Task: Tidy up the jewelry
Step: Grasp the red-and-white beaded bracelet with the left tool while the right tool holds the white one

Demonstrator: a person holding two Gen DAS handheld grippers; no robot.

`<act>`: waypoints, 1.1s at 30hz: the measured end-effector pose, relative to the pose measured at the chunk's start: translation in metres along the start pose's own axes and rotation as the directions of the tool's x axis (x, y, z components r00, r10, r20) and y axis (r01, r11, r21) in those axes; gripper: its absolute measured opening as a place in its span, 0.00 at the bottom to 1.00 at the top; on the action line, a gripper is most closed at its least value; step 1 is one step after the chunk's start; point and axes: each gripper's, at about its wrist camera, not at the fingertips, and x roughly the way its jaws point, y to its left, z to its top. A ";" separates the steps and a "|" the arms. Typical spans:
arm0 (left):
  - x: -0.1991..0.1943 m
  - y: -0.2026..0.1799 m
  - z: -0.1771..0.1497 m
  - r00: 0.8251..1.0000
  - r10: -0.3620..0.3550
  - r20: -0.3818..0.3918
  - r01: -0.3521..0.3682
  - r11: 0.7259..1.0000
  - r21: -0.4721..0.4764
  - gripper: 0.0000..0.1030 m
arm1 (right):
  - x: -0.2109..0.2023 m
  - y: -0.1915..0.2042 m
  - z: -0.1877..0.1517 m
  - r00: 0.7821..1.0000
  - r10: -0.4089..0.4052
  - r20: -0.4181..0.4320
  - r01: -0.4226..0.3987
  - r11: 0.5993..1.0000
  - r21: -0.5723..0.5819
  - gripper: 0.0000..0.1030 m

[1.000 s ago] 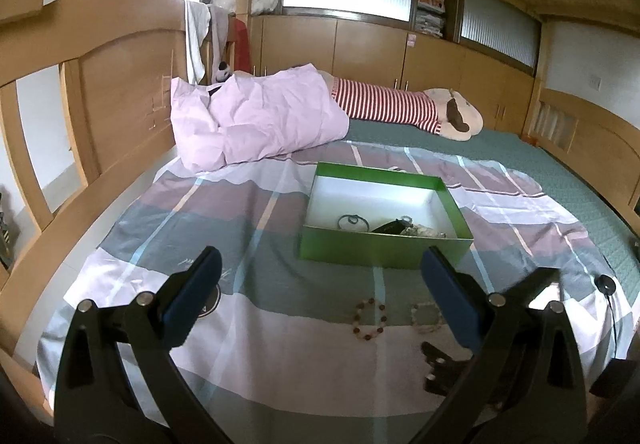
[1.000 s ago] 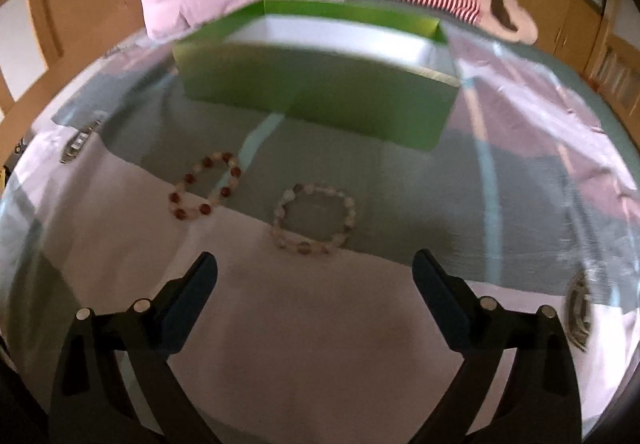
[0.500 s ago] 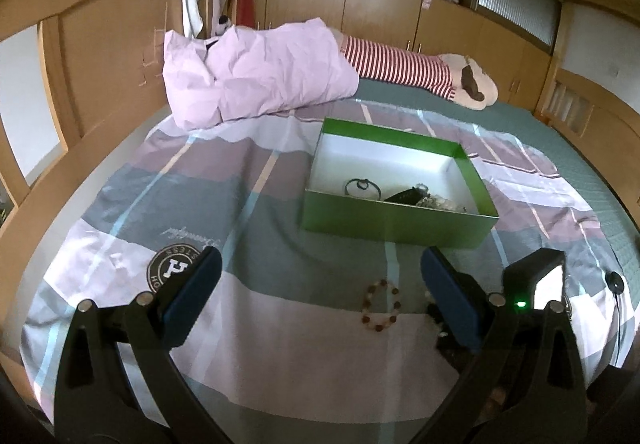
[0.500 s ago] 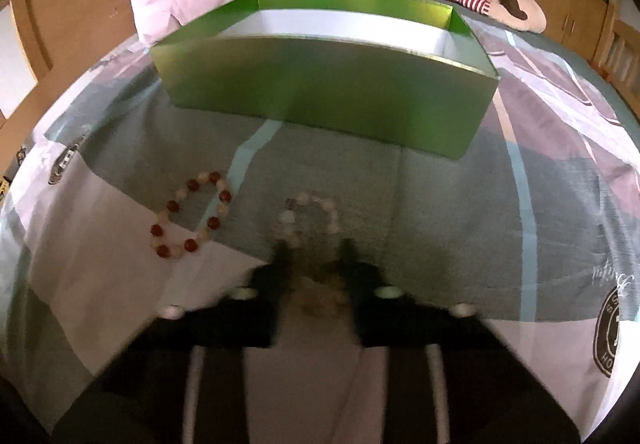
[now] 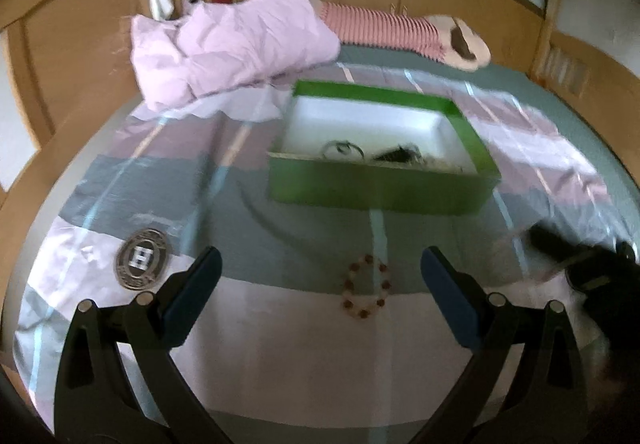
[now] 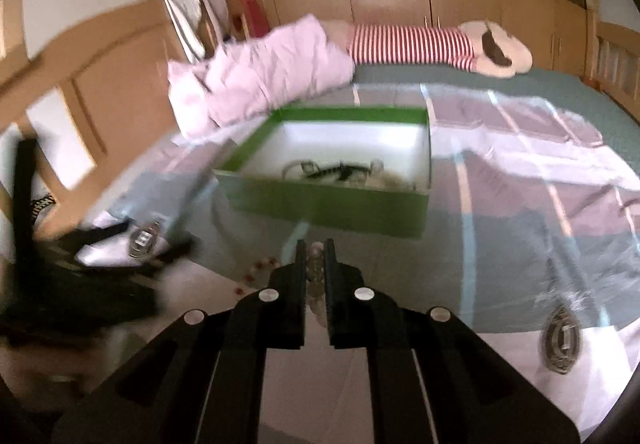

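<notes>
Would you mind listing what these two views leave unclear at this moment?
- Pale bead bracelet, right wrist view: mostly hidden between the right hand-held gripper fingers.
- Jewelry in the green box, both views: blurred, partly behind the front wall.
- Red bead bracelet, right wrist view: only blurred specks.

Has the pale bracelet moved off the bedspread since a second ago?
Yes. The right gripper has shut on the pale bracelet and lifted it toward the green box.

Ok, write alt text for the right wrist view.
The right gripper is shut on a pale bracelet, raised over the bedspread before an open green box holding jewelry. A red bracelet lies at left.
</notes>
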 end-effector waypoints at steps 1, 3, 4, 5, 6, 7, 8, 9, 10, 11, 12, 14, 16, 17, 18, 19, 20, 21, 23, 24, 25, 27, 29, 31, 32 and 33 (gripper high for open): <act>0.007 -0.006 -0.003 1.000 -0.002 -0.015 0.002 1.000 0.024 0.96 | -0.011 -0.002 0.003 1.000 0.008 0.016 -0.008 1.000 0.004 0.08; 0.021 -0.018 -0.008 0.999 -0.003 -0.038 0.006 0.997 0.074 0.93 | -0.026 -0.007 0.011 0.999 0.016 0.045 -0.017 1.000 0.000 0.08; 0.029 -0.023 -0.012 0.999 0.005 -0.050 0.000 0.995 0.100 0.92 | -0.030 -0.010 0.014 0.998 0.017 0.057 -0.017 1.000 0.000 0.08; 0.035 -0.026 -0.014 0.998 0.011 -0.060 -0.004 0.994 0.112 0.91 | -0.034 -0.013 0.018 0.997 0.018 0.070 -0.018 1.000 0.000 0.08; 0.043 -0.029 -0.017 0.997 0.013 -0.073 -0.004 0.993 0.121 0.89 | -0.034 -0.016 0.021 0.997 0.020 0.073 -0.020 1.000 0.000 0.08; 0.051 -0.032 -0.020 0.996 0.009 -0.092 0.002 0.993 0.122 0.88 | -0.034 -0.019 0.024 0.997 0.027 0.069 -0.027 1.000 0.000 0.08; 0.058 -0.034 -0.023 0.994 0.003 -0.114 0.011 0.993 0.122 0.85 | -0.034 -0.022 0.025 0.997 0.029 0.068 -0.029 1.000 0.005 0.08; 0.064 -0.036 -0.026 0.992 -0.004 -0.127 0.020 0.992 0.122 0.81 | -0.033 -0.025 0.025 0.997 0.030 0.066 -0.031 0.999 0.013 0.08; 0.071 -0.039 -0.028 0.990 -0.004 -0.142 0.023 0.991 0.129 0.80 | -0.033 -0.027 0.026 0.997 0.034 0.065 -0.035 0.999 0.020 0.08; 0.076 -0.041 -0.031 0.988 -0.001 -0.152 0.022 0.991 0.135 0.77 | -0.034 -0.028 0.026 0.997 0.036 0.064 -0.037 0.999 0.020 0.08; 0.081 -0.041 -0.032 0.987 0.000 -0.160 0.022 0.990 0.140 0.75 | -0.034 -0.029 0.026 0.997 0.038 0.066 -0.039 0.999 0.022 0.08; 0.092 -0.044 -0.036 0.983 0.007 -0.182 0.021 0.988 0.150 0.70 | -0.037 -0.029 0.026 0.997 0.045 0.067 -0.047 0.999 0.019 0.08; 0.100 -0.043 -0.037 0.980 0.005 -0.198 0.023 0.990 0.138 0.61 | -0.037 -0.029 0.024 0.997 0.047 0.065 -0.048 0.999 0.013 0.08; 0.101 -0.041 -0.037 0.982 -0.006 -0.191 0.029 0.993 0.117 0.56 | -0.037 -0.029 0.024 0.997 0.047 0.064 -0.048 0.999 0.011 0.08; 0.100 -0.041 -0.036 0.983 -0.009 -0.186 0.030 0.993 0.112 0.42 | -0.037 -0.030 0.024 0.997 0.047 0.065 -0.048 0.999 0.012 0.08; 0.099 -0.041 -0.034 0.982 -0.017 -0.186 0.038 0.993 0.112 0.34 | -0.037 -0.031 0.024 0.997 0.046 0.065 -0.047 0.999 0.014 0.08; 0.098 -0.041 -0.033 0.982 -0.024 -0.187 0.045 0.993 0.111 0.18 | -0.037 -0.033 0.024 0.997 0.046 0.064 -0.047 0.999 0.015 0.08; 0.096 -0.040 -0.032 0.982 -0.029 -0.185 0.049 0.993 0.106 0.10 | -0.038 -0.034 0.024 0.997 0.046 0.064 -0.047 0.999 0.014 0.08; 0.087 -0.038 -0.028 0.986 -0.046 -0.158 0.060 0.995 0.084 0.08 | -0.039 -0.037 0.025 0.997 0.040 0.067 -0.041 0.999 0.018 0.08; 0.078 -0.036 -0.023 0.989 -0.061 -0.135 0.072 0.994 0.078 0.08 | -0.039 -0.037 0.025 0.997 0.038 0.068 -0.039 0.999 0.019 0.08; 0.068 -0.036 -0.019 0.993 -0.062 -0.104 0.070 0.994 0.079 0.08 | -0.040 -0.038 0.025 0.997 0.036 0.071 -0.038 0.999 0.021 0.08; 0.043 -0.034 -0.009 0.997 -0.073 -0.040 0.075 0.994 0.074 0.08 | -0.042 -0.037 0.027 0.996 0.031 0.080 -0.033 0.999 0.021 0.08; 0.006 -0.029 0.002 0.993 -0.107 0.041 0.105 0.993 0.056 0.08 | -0.045 -0.035 0.029 0.995 0.025 0.096 -0.027 1.000 0.011 0.08; -0.026 -0.026 0.009 0.988 -0.112 0.110 0.105 0.992 0.070 0.08 | -0.047 -0.031 0.029 0.994 0.021 0.107 -0.022 1.000 0.003 0.08; -0.043 -0.024 0.011 0.983 -0.116 0.144 0.105 0.991 0.081 0.08 | -0.047 -0.029 0.029 0.994 0.020 0.110 -0.020 1.000 0.001 0.08; -0.063 -0.021 0.013 0.975 -0.124 0.184 0.109 0.990 0.090 0.08 | -0.047 -0.027 0.029 0.994 0.019 0.111 -0.019 1.000 -0.001 0.08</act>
